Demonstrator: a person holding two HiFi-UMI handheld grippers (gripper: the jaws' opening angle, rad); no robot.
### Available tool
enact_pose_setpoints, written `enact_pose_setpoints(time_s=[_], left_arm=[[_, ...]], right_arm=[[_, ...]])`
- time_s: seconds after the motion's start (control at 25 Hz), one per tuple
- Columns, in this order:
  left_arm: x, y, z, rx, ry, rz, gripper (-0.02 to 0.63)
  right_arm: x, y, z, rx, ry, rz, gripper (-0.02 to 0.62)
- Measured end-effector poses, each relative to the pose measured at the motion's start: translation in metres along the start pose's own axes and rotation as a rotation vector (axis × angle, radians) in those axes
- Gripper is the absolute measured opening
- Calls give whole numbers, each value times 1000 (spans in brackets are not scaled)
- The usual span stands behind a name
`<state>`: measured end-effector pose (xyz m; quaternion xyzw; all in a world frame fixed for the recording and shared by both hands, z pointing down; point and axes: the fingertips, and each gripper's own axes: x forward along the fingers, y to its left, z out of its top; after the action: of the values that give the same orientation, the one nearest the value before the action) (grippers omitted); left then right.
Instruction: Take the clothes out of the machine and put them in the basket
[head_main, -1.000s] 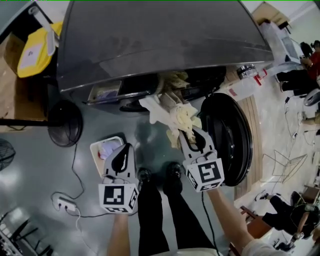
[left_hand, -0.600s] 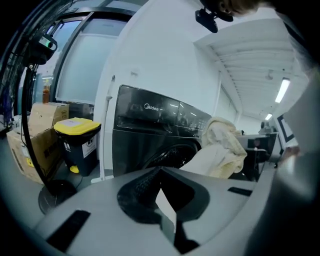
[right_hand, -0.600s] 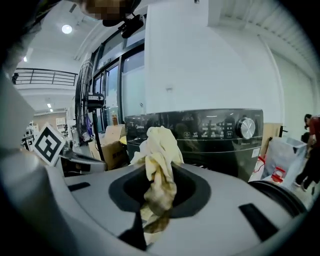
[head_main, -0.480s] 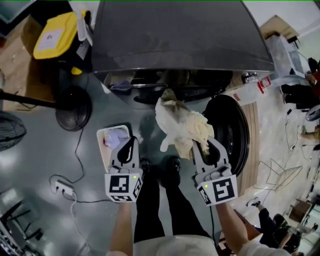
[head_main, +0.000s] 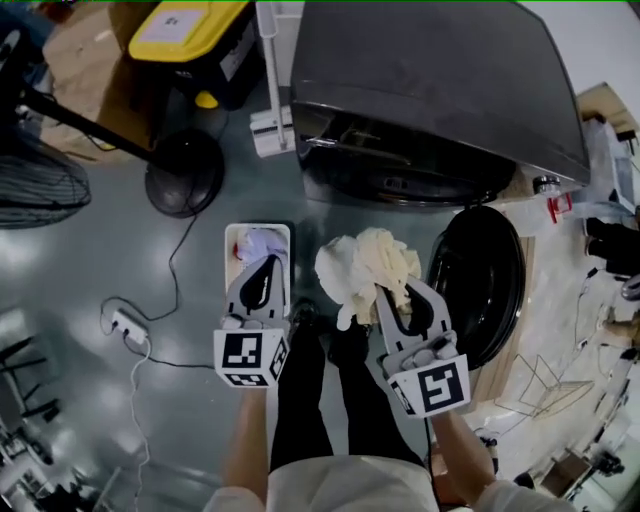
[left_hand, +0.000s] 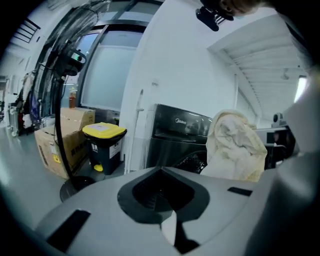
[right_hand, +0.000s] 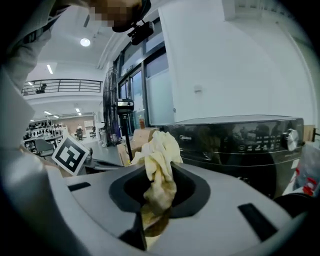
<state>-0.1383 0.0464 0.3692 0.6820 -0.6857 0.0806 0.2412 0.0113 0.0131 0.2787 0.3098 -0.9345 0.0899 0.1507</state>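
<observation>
A crumpled cream cloth (head_main: 365, 265) hangs in the air in front of the dark washing machine (head_main: 430, 90), and my right gripper (head_main: 388, 292) is shut on its lower end. In the right gripper view the cloth (right_hand: 157, 150) bunches up out of the jaws. The machine's round door (head_main: 480, 285) stands open at the right. My left gripper (head_main: 267, 262) is shut with nothing in it and hovers over the white basket (head_main: 236, 240) on the floor, which holds a pale garment (head_main: 262, 243). The left gripper view shows the cloth (left_hand: 235, 145) at the right, before the machine (left_hand: 180, 135).
A fan's round base (head_main: 185, 170) and pole stand left of the machine. A yellow-lidded black bin (head_main: 195, 35) and a cardboard box (left_hand: 60, 140) are behind it. A power strip (head_main: 128, 325) and its cable lie on the grey floor. The person's legs and shoes (head_main: 320, 330) are between the grippers.
The right gripper has pulled the cream cloth clear of the drum and drawn back and up. The left gripper has also come back, over the basket.
</observation>
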Motion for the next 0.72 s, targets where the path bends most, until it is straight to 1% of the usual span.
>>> enact_pose_setpoints(time_s=[0.12,0.28,0.36,0.72], left_arm=[[-22,33,-7,-29,-5,72,18],[-48,61,-13,-65,-17,158,18],[-62,78,-17,-87,-29,201,18],[-131,136,-29,-178,-82,378,18]], right_arm=[[17,40,6,-5,-22,89,83],[25,84,14,-31,-39,208,78],[28,106,23,-48,-48,264,78],[32,199,72,-64,-110,497,78]])
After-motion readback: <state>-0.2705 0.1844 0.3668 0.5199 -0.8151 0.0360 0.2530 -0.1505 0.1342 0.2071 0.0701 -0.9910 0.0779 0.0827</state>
